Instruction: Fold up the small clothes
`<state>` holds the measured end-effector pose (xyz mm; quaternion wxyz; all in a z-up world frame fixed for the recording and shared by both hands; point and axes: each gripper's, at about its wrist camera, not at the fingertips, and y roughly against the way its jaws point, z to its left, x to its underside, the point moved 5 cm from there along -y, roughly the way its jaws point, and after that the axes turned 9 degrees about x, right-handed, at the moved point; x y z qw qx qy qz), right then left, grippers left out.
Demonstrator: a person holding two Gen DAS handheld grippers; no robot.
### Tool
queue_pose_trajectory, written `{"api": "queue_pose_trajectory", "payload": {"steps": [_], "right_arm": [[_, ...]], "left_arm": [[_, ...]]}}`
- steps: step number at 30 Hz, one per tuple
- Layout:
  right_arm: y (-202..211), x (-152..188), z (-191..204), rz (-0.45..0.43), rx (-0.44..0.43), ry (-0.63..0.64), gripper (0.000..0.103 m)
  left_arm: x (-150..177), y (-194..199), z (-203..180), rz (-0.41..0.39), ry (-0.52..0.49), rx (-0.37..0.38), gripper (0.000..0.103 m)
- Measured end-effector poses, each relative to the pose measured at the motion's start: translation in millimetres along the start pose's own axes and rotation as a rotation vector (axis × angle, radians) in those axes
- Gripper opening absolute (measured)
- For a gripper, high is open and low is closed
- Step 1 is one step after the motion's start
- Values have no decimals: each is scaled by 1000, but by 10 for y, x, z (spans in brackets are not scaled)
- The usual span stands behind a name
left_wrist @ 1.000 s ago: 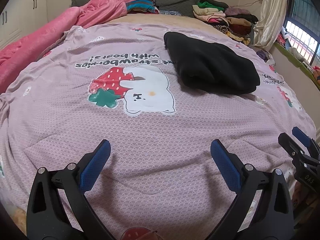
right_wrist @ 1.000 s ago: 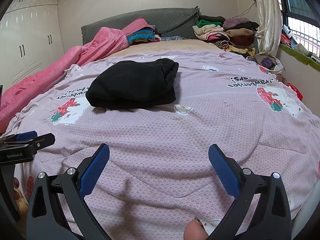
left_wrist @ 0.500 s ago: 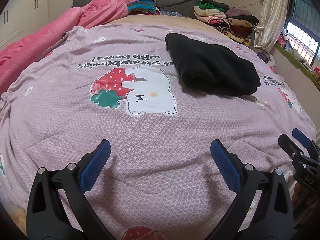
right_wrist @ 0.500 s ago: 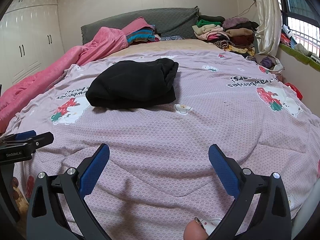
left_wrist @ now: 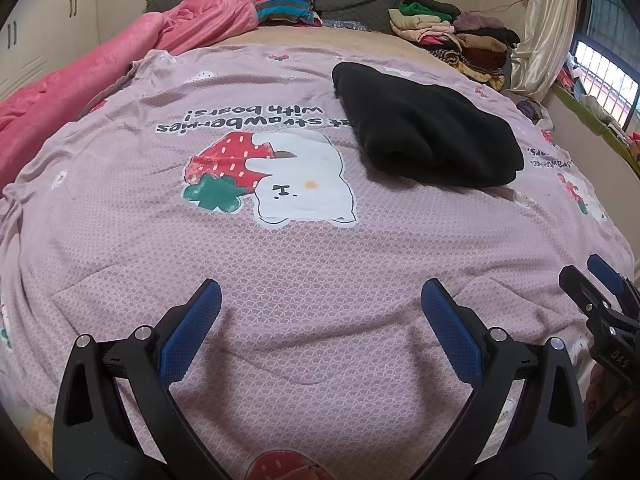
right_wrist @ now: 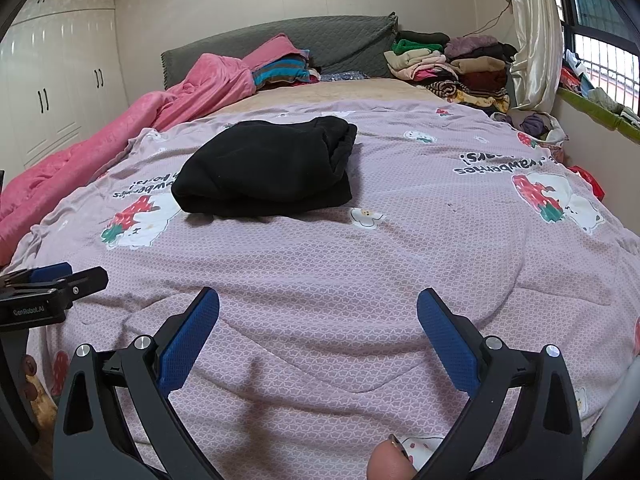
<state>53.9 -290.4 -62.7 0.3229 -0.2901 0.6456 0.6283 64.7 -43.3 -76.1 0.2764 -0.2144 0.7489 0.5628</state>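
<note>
A folded black garment [left_wrist: 424, 124] lies on the purple strawberry-print bedspread [left_wrist: 280, 264], far from both grippers; it also shows in the right wrist view [right_wrist: 268, 164]. My left gripper [left_wrist: 320, 300] is open and empty, low over the near part of the bed. My right gripper [right_wrist: 318, 308] is open and empty, also low over the near edge. Each gripper shows at the edge of the other's view: the right gripper [left_wrist: 600, 292] and the left gripper [right_wrist: 52, 284].
A pink blanket [right_wrist: 132, 136] lies along the left side of the bed. Stacks of clothes [right_wrist: 452, 68] sit at the head on the right, by the curtain [right_wrist: 532, 40] and window. A grey headboard [right_wrist: 304, 40] stands behind. White wardrobes [right_wrist: 56, 88] are at left.
The left wrist view has shifted slightly, so the black garment sits a little lower and nearer. The right gripper has barely moved. Both stay open.
</note>
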Motion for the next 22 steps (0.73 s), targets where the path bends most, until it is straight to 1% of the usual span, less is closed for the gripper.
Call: {"api": "queue_pose_trajectory", "payload": {"steps": [5,8,10,13,15,16,18,19,20,21,22], "right_arm": [[9,0,-2,-3,4,-5,99],[26,9,-16,-3,10,-24,99],[43,14,-54,-5,27,-44,99],[127,3,-285,-28,92,-112,99],[214,2,-645,-36,173,-189,99],[259,17,-807,-41,211,-217,99],[388,81,-1348,-39,342,-291,99],[433,123,-1552,-33,394,-315,99],[517,205,-1894,-23,487,-353,99],[577,284,-2146,-14,555,-378,99],[642,423,-2495,25,643,-410,99]], "left_arm": [[9,3,-5,2,-1,-5,94],[12,-8,27,13,12,-27,93],[26,-27,73,29,27,-41,93],[18,-24,235,42,69,-44,94],[-40,8,471,46,103,-57,94],[-95,44,689,43,143,-72,93],[-214,150,1131,23,217,-102,94],[-304,242,1472,2,256,-156,94],[-376,338,1776,-20,281,-215,94],[-433,409,2006,-38,295,-264,94],[-508,504,2359,-58,311,-346,94]]}}
